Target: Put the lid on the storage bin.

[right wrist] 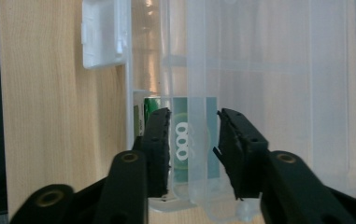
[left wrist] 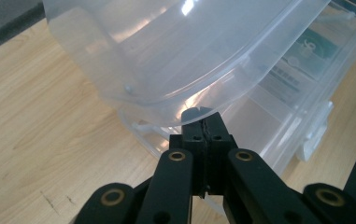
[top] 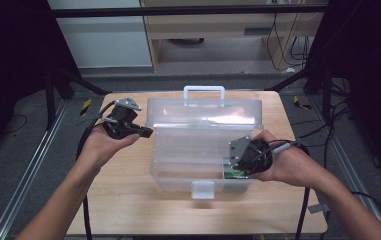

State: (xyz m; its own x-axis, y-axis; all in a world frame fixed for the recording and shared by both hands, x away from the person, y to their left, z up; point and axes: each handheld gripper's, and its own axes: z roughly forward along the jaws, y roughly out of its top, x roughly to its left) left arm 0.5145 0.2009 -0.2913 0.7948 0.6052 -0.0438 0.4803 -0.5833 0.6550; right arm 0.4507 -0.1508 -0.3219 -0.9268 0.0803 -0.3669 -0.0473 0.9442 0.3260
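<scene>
Plastic box [top: 198,160], clear and open, sits at the middle of the wooden table [top: 128,200]; its white latch [top: 202,190] hangs at the near wall, facing the person; inside the box at its near right corner lies a green packet [top: 234,174], and in the right gripper view that packet [right wrist: 185,140] shows white rounded marks through the clear wall; the right gripper [top: 239,162] hangs over this corner of the box, held in the right hand [top: 288,162], and in its own view its jaws stand apart, released, on either side of a clear upright rib [right wrist: 195,116] with nothing pinched; further in, at the box's left side, the left hand [top: 100,142] holds the left gripper [top: 147,132] just beside the lid's left edge; in the left gripper view its jaws are pressed together, clenched, with their tips right at the rim of the raised lid [left wrist: 185,51]; whether that rim is caught between them I cannot tell; the lid [top: 204,112] stands open at the far side, and its white handle [top: 204,92] rises at the far edge.
</scene>
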